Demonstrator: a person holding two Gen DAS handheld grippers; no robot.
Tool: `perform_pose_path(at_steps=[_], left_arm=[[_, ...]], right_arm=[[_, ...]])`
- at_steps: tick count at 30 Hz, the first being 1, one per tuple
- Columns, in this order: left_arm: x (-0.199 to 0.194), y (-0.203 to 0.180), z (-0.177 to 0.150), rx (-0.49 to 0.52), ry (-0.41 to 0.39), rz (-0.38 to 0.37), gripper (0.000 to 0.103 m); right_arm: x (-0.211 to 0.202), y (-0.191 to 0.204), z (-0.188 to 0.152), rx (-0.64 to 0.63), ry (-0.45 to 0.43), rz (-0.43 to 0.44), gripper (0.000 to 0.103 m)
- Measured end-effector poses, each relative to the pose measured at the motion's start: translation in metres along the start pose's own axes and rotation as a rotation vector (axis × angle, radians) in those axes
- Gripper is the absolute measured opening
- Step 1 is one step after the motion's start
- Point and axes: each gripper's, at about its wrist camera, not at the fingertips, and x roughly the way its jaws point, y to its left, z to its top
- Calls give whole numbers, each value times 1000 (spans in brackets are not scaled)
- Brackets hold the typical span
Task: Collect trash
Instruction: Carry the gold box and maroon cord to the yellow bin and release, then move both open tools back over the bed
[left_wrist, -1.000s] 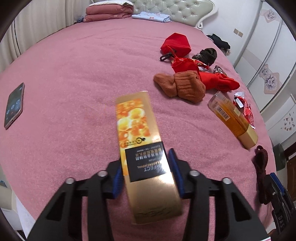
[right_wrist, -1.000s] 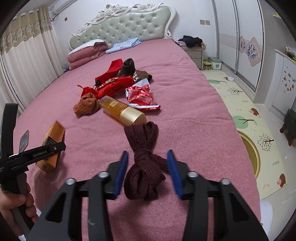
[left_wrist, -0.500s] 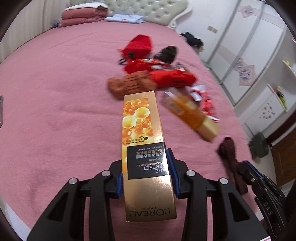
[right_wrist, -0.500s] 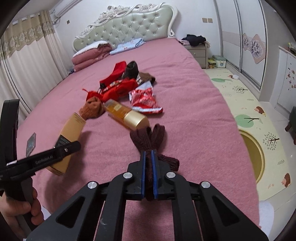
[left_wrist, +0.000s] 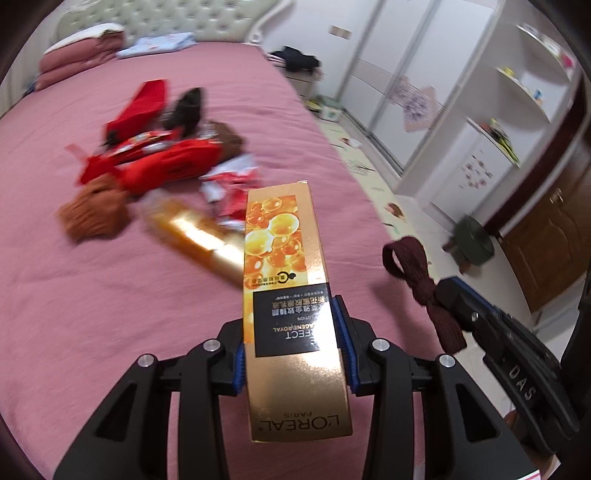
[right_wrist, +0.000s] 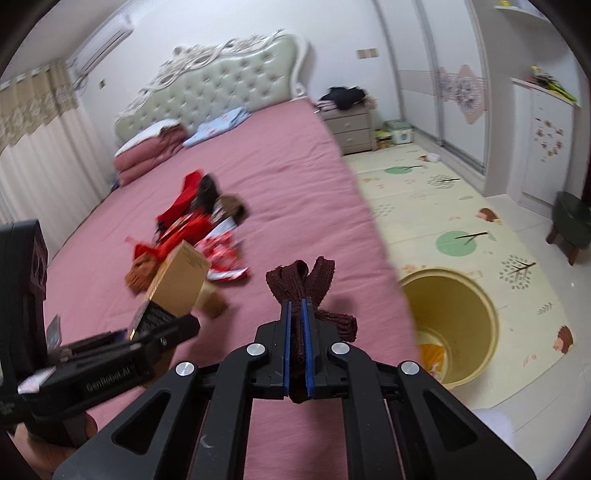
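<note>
My left gripper (left_wrist: 291, 314) is shut on a tall gold L'Oreal carton (left_wrist: 286, 280), lifted above the pink bed (left_wrist: 110, 314). That carton (right_wrist: 181, 280) and the left gripper (right_wrist: 162, 332) also show at the left of the right wrist view. My right gripper (right_wrist: 296, 306) is shut on a dark maroon knitted sock (right_wrist: 301, 277), held off the bed; the sock (left_wrist: 417, 269) and the right gripper (left_wrist: 454, 295) appear at the right of the left wrist view. A yellow round bin (right_wrist: 448, 321) stands on the floor beside the bed, with something orange at its bottom.
On the bed lie a gold bottle (left_wrist: 195, 236), a red-white wrapper (left_wrist: 229, 184), red cloths (left_wrist: 162, 162), a brown knit sock (left_wrist: 96, 214) and dark socks (left_wrist: 188, 107). Folded pink bedding (right_wrist: 151, 155) sits by the headboard. A green stool (right_wrist: 572, 225) stands on the floor.
The right gripper closed on the maroon sock and lifted it off the bed. The left gripper raised the gold carton and swung it to the right, toward the bed's edge.
</note>
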Motion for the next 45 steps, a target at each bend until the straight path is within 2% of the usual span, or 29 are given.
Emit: perform_pose_path(at_steps=[6, 17, 25, 29, 30, 31, 32, 34, 41, 45], left_arm=[[30, -58, 16, 103, 40, -73, 39], [81, -141, 45, 230, 74, -140, 39], [142, -185, 54, 276, 160, -174, 39], [163, -195, 57, 303, 168, -183, 40], [167, -199, 58, 320, 165, -183, 43], [171, -202, 60, 332, 162, -178, 64], [171, -202, 60, 337, 155, -174, 73], [170, -198, 64, 344, 116, -140, 86], [158, -187, 71, 340, 92, -108, 88], [128, -173, 77, 329, 22, -78, 88]], right_arm=[[-8, -53, 16, 91, -43, -90, 6], [-14, -141, 38, 193, -77, -235, 6], [8, -186, 32, 248, -22, -251, 6], [20, -197, 35, 242, -12, -237, 6], [23, -199, 36, 237, -13, -234, 8], [24, -202, 37, 235, -25, -242, 13], [25, -204, 37, 237, -32, -260, 17], [25, -212, 38, 249, -34, -280, 34], [15, -216, 38, 269, -48, -291, 36], [5, -199, 44, 249, -65, -271, 36]])
